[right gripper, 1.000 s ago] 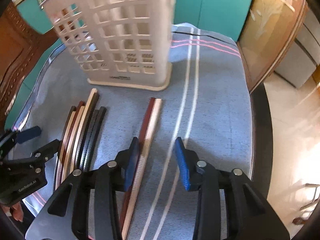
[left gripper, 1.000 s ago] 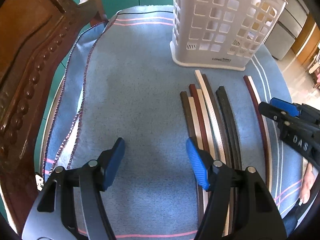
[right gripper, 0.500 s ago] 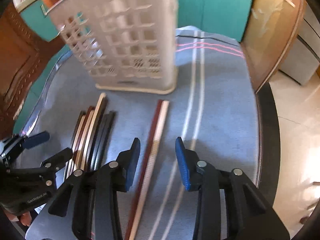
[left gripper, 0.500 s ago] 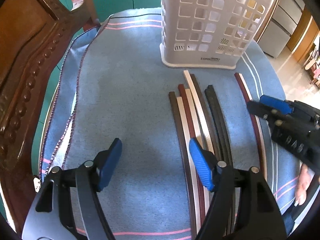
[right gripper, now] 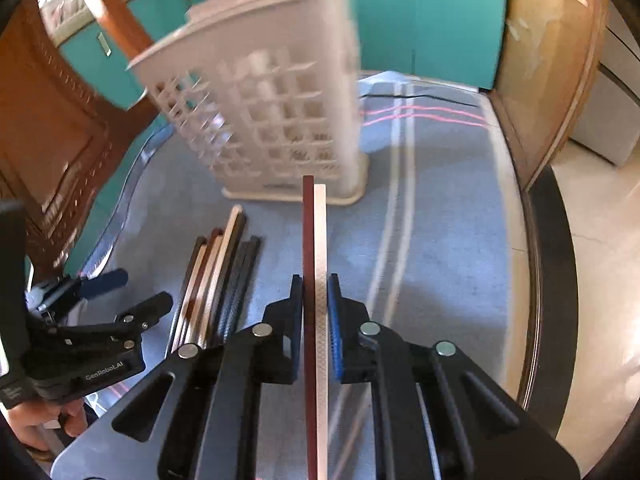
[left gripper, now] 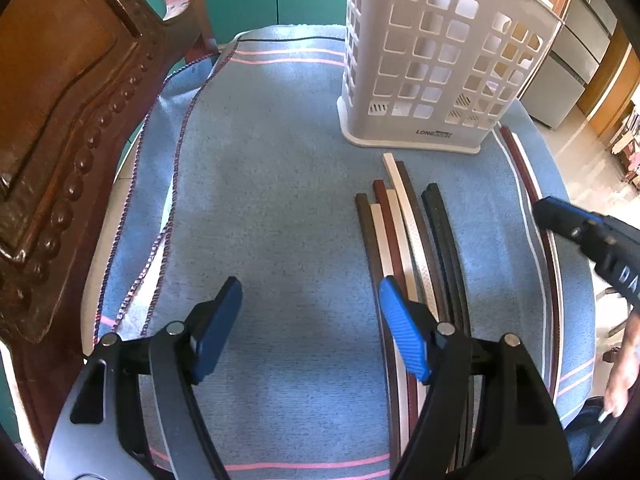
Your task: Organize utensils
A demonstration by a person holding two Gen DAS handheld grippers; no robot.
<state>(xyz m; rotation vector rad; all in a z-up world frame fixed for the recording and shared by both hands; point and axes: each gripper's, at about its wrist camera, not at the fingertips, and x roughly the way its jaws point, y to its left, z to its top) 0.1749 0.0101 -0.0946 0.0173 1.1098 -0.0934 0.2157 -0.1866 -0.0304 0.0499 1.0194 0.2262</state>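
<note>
A pair of chopsticks (right gripper: 315, 232), one dark red and one cream, stands between the blue pads of my right gripper (right gripper: 315, 280). The jaws are closing and the pads press on the pair, which is raised off the cloth and points toward the white slotted basket (right gripper: 272, 120). Several more chopsticks (left gripper: 404, 232) lie side by side on the blue cloth in front of the basket (left gripper: 432, 68). Beside them on the left, my left gripper (left gripper: 308, 286) hovers open over bare cloth with nothing in it. The right gripper (left gripper: 580, 228) shows at the right edge of the left wrist view.
A carved wooden chair back (left gripper: 60, 120) rises close on the left. The blue striped cloth (left gripper: 260, 200) covers the round table, whose dark edge (right gripper: 536, 280) runs along the right. Teal cabinets stand behind. A hand (right gripper: 36, 420) holds the left gripper (right gripper: 138, 290).
My right gripper has shut on the red and cream pair and lifted it off the cloth, tilting up toward the basket. The left gripper has hardly moved.
</note>
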